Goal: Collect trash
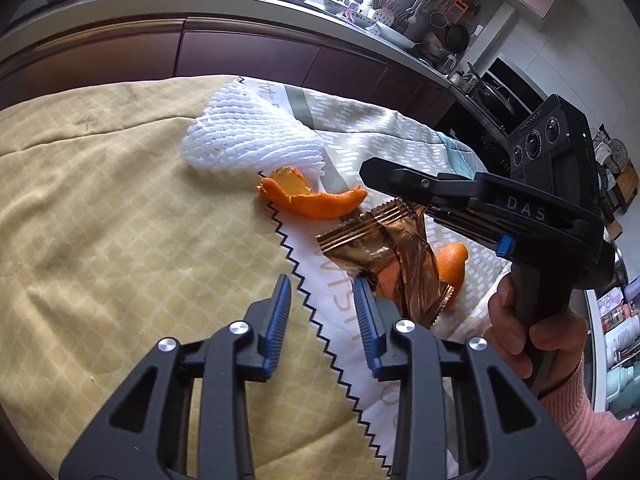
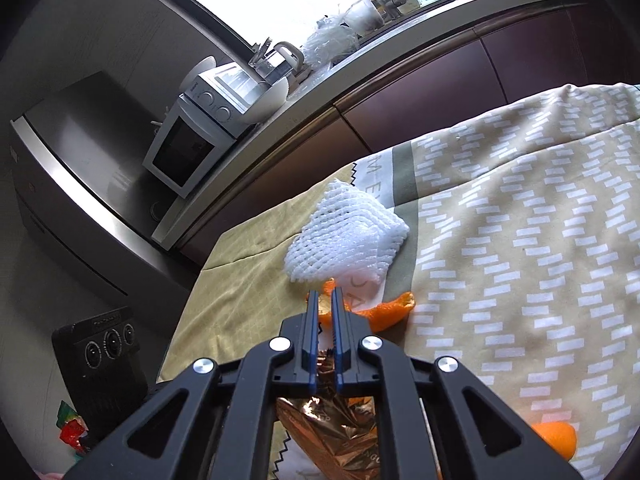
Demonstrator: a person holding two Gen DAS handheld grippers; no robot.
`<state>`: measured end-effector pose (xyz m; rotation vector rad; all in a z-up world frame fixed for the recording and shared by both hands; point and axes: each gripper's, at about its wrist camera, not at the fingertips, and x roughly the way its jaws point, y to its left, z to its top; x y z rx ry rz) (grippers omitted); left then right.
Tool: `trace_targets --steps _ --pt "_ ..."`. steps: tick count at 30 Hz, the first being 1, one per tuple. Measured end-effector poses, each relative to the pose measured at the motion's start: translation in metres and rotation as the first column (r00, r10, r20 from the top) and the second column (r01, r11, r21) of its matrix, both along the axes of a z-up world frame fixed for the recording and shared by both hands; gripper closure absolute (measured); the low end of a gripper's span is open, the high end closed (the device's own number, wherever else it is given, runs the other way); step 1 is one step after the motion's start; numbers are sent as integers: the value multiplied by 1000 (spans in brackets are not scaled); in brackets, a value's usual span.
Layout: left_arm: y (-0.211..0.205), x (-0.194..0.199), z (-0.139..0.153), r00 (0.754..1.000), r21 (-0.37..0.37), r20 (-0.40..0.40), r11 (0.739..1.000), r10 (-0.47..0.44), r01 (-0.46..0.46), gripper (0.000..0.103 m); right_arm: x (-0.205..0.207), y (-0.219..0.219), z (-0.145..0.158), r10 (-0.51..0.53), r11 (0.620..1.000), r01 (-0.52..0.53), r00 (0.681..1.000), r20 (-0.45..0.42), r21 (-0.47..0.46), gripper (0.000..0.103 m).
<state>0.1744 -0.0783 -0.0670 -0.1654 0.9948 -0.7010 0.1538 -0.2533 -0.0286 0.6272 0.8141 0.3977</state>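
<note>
A copper foil wrapper [image 1: 384,256] hangs from my right gripper [image 1: 400,192], which is shut on its top edge and holds it above the cloth; the wrapper also shows under the fingers in the right wrist view [image 2: 332,428]. An orange peel strip [image 1: 316,198] lies on the cloth beyond it, with a white foam fruit net [image 1: 252,136] behind. A second peel piece [image 1: 452,264] lies right of the wrapper. My left gripper [image 1: 322,312] is open and empty, just left of the wrapper's lower end. In the right wrist view the net [image 2: 344,240] and peel [image 2: 384,308] lie ahead.
The table is covered with a yellow cloth [image 1: 120,220] and a patterned cloth with a zigzag edge [image 1: 400,136]. A kitchen counter [image 1: 280,4] with dishes runs behind. A microwave [image 2: 188,148] and fridge [image 2: 80,152] stand at the left.
</note>
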Motion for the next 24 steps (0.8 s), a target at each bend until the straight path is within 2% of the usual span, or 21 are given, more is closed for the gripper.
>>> trace_targets --steps 3,6,11,14,19,24 --pt "2 -2 4 999 -65 0 997 -34 34 70 1 3 1 6 1000 -6 1000 4 -5 97" --pt "8 -7 11 998 -117 21 991 -56 59 62 4 1 -3 6 1000 -5 1000 -5 24 97" --pt "14 -10 14 995 -212 2 973 -98 97 61 8 8 -8 25 999 -24 1000 -15 47 97" --pt "18 -11 10 995 -238 -19 967 -101 94 61 9 15 -9 43 998 -43 999 -19 43 98" --pt "17 -6 4 995 -218 -48 973 -82 70 60 7 18 -7 44 999 -44 999 -17 9 97" --pt "4 -3 -4 996 -121 -50 990 -79 72 56 7 8 -7 18 1000 -18 1000 -24 -12 96"
